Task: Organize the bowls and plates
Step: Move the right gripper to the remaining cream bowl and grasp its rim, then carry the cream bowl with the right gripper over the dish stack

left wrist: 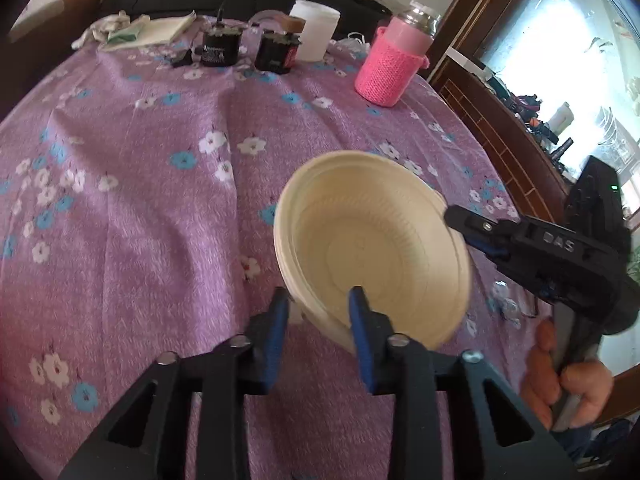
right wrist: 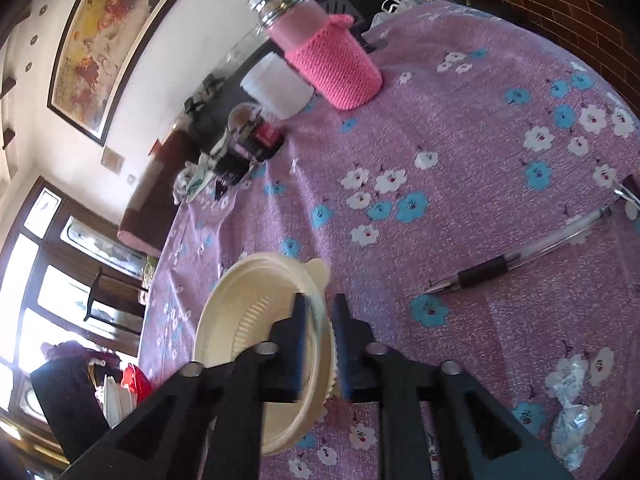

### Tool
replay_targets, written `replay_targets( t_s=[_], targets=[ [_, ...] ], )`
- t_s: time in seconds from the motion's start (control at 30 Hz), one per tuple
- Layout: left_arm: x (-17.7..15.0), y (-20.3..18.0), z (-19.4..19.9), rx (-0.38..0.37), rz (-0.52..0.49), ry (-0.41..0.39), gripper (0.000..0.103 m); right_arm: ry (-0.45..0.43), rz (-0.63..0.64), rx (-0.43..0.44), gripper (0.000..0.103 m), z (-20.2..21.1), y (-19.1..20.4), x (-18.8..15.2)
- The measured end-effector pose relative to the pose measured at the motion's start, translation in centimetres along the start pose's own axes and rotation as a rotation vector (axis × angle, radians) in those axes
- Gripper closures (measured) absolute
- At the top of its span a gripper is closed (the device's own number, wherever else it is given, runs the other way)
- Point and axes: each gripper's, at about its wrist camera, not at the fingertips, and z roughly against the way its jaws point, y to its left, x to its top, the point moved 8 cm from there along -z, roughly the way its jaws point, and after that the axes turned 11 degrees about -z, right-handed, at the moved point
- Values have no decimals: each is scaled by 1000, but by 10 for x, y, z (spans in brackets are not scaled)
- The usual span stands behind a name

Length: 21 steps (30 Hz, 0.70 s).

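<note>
- Presently, a cream bowl, apparently a nested stack judging by the doubled rims, sits near the middle of the table on a purple floral tablecloth, tilted so its opening faces the left camera.
- The left gripper straddles the near rim: one blue-padded finger outside the wall, the other inside. The jaws stand narrow and appear to pinch the rim.
- The right gripper straddles the opposite rim in the same way; its jaws are drawn almost together on that thin edge. In the left view its tip meets the bowl's far-right side, with a hand on its handle.
- Judgement: two opposing rim grips suit either steadying the stack or pulling one bowl free of another; which is intended cannot be told.
- A pink-sleeved bottle, a white jar and two dark containers stand well apart at the table's far edge; a pen lies to the right of the bowl, clear of the work.
- Risk: thin rims may flex or slip under a narrow pinch.
</note>
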Motion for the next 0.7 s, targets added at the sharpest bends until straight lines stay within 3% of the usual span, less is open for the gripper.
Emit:
replay_targets(
  t_s=[0.17,0.27,0.5,0.7],
  targets=[
    [16,21,-4,111,-19,-38,79,23,46,-34,91,0,9,-11],
    [22,33,-4,106,1,-48,80,62,74,-43,89,-5,14,-21],
    [18,29,-11,110,-27,-48,81,56,77,-64,89,-12,11,-22],
    [18,24,-2,174,-84,-89,86,24,132,-91,92,-9,18,-27]
  ],
)
